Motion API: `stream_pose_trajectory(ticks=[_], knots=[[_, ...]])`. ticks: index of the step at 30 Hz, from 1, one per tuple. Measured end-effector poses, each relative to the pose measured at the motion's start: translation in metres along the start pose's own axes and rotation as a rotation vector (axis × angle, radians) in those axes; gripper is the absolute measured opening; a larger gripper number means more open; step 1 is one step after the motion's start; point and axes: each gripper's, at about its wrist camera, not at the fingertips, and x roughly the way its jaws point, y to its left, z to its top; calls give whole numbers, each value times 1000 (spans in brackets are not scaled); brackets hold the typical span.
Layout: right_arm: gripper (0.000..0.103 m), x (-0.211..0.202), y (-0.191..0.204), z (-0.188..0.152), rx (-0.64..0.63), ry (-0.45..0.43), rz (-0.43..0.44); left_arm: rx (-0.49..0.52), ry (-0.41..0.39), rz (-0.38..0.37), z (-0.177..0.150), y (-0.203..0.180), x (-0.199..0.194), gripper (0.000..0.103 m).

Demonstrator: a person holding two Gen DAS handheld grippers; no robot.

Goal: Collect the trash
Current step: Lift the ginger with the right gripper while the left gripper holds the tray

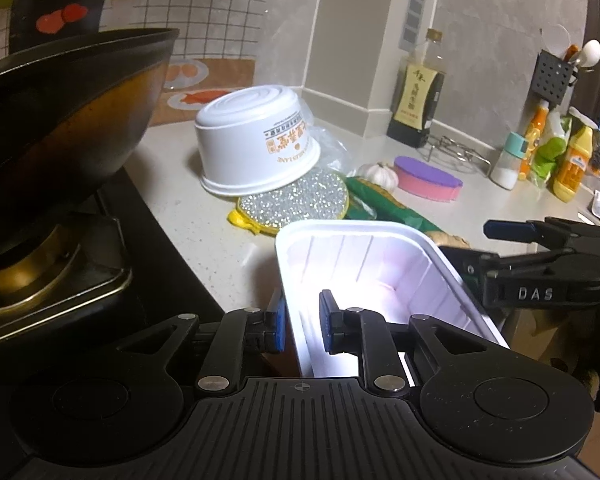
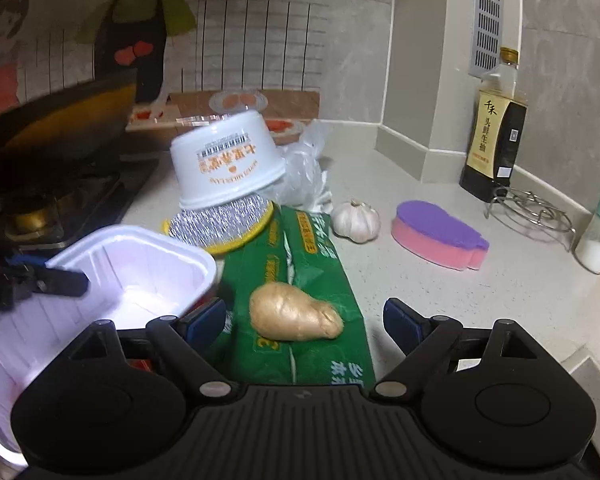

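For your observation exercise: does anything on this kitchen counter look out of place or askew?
Yes. The white bowl sits upside down and tilted, propped on the silver scouring pad. A ginger root lies loose on the green packet, beside the white tray.

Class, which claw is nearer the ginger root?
Right. The right claw brackets the ginger root, jaws open; the left claw straddles the white tray wall beside it.
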Motion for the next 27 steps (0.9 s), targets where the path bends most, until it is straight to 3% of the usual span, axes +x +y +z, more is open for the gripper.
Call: stream_pose_trajectory(ticks=[2,7,17,23,27], knots=[[86,1,-1,0,15,-13,5,2,-4,-4,-2,0,-1,20],[72,0,5,-3,-7,-33,32,6,24,-19,-7,1,3,21],[72,16,-8,-10,95,-7,65,-4,23,-25,-10,0,0,25],[72,29,-16,-7,165,5,34,-24,36,-39,-13,1,1,26],[72,23,-17,-11,150,-6,37,-36,22,-50,-12,2,-1,26]])
